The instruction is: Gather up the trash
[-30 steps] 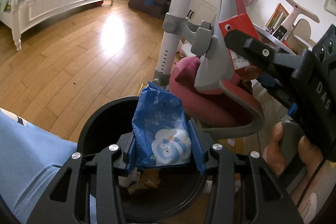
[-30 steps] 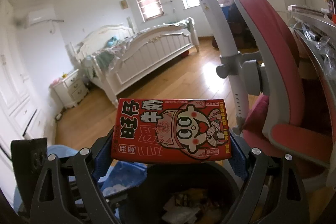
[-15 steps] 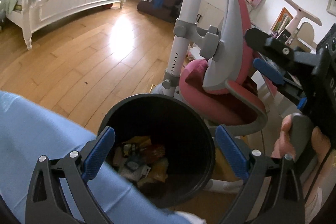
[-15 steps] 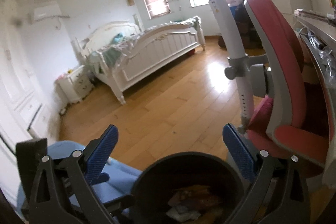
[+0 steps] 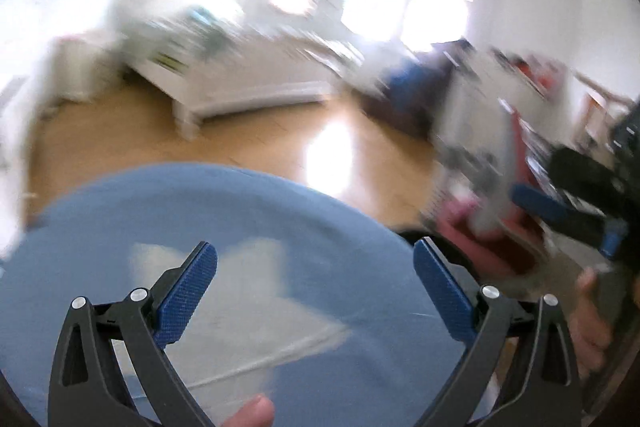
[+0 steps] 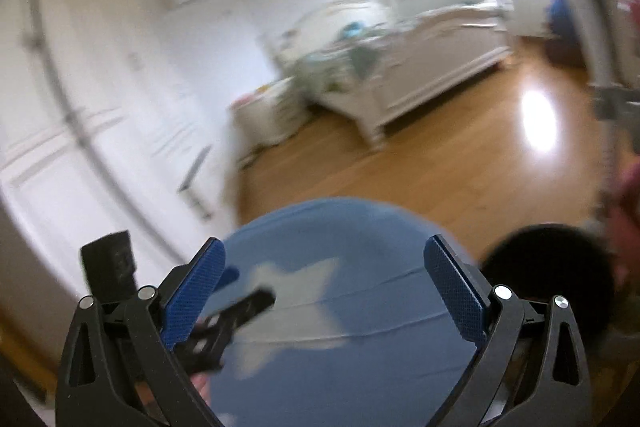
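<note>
The black trash bin (image 6: 548, 267) sits low at the right of my right wrist view, a dark round blur beside my blue-clad leg (image 6: 340, 267); what lies inside it I cannot make out. In my left wrist view only a thin dark arc of the bin (image 5: 408, 237) peeks past the leg, just beyond my right-hand blue pad.

My left gripper (image 5: 316, 287) stands wide with nothing between its pads; its jaws have just been opening. My right gripper (image 6: 324, 283) is spread wide too and carries nothing, its jaws also just having opened. Both hang over the leg, next to the bin rather than above it.

From the bin outward: the pink and grey chair (image 5: 504, 195) rises just behind it, smeared by motion. My right gripper also shows at the right edge of the left view, cut off by the frame, with my hand (image 5: 592, 311) below it. The tip of my left gripper crosses the lower left of the right view, blurred.

Farther from the bin, the wooden floor (image 6: 440, 155) carries a bright patch of glare, and the white bed (image 6: 420, 67) stands well beyond it under bright windows (image 5: 400, 3). White wardrobe doors (image 6: 80, 107) fill the side far from the bin.

Everything is blurred; no label or writing can be read anywhere.
</note>
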Available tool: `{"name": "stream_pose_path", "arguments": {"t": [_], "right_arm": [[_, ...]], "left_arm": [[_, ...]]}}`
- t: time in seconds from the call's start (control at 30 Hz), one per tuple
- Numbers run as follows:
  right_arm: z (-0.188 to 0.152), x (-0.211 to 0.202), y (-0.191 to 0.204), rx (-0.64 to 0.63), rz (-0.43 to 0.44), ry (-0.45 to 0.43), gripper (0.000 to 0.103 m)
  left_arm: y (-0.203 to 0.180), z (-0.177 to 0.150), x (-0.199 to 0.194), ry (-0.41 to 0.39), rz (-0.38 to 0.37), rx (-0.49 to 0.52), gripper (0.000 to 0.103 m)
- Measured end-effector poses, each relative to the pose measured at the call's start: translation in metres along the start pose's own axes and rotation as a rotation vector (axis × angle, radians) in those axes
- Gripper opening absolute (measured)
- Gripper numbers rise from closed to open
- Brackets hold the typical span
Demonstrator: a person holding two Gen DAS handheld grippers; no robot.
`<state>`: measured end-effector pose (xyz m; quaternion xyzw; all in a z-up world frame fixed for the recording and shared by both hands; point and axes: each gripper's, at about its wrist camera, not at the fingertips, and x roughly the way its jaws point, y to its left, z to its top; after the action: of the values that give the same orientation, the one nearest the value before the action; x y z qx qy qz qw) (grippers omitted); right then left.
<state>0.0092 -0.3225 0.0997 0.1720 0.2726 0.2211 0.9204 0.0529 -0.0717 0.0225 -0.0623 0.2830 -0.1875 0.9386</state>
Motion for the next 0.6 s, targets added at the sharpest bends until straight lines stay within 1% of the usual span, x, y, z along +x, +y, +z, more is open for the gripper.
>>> {"name": "stream_pose_path", "arguments": {"t": [0.03, 0.07, 0.1, 0.17, 0.2, 0.23, 0.3, 0.43, 0.47, 0.53, 0.6], "right_arm": [[-0.005, 0.0, 0.026, -0.049, 0.027, -0.017, 0.098], [-0.009, -0.001, 0.048, -0.094, 0.036, -0.045, 0.098], [-0.017, -0.001, 0.071, -0.143, 0.027, -0.085, 0.098], [-0.031, 0.005, 0.095, -0.191, 0.002, -0.135, 0.098], [-0.036, 0.009, 0.101, -0.204, -0.011, -0.142, 0.098], [-0.046, 0.018, 0.107, -0.22, -0.045, -0.142, 0.098], [-0.066, 0.036, 0.113, -0.251, -0.097, -0.138, 0.098], [-0.098, 0.054, 0.096, -0.286, -0.174, -0.103, 0.098], [-0.105, 0.053, 0.093, -0.288, -0.183, -0.112, 0.098], [-0.115, 0.051, 0.09, -0.311, -0.212, -0.158, 0.098], [-0.122, 0.048, 0.089, -0.342, -0.241, -0.193, 0.098]], "left_arm": [[0.017, -0.003, -0.021, -0.044, 0.067, -0.019, 0.098], [0.029, -0.005, -0.035, -0.063, 0.12, -0.034, 0.098], [0.043, -0.008, -0.052, -0.087, 0.176, -0.049, 0.098], [0.061, -0.013, -0.073, -0.121, 0.224, -0.072, 0.098], [0.07, -0.018, -0.084, -0.143, 0.254, -0.089, 0.098], [0.074, -0.021, -0.09, -0.152, 0.273, -0.098, 0.098], [0.082, -0.03, -0.098, -0.157, 0.308, -0.107, 0.098], [0.085, -0.047, -0.101, -0.147, 0.325, -0.143, 0.098], [0.086, -0.051, -0.099, -0.136, 0.341, -0.151, 0.098], [0.092, -0.056, -0.101, -0.124, 0.361, -0.159, 0.098], [0.093, -0.062, -0.1, -0.118, 0.367, -0.164, 0.098]]}}
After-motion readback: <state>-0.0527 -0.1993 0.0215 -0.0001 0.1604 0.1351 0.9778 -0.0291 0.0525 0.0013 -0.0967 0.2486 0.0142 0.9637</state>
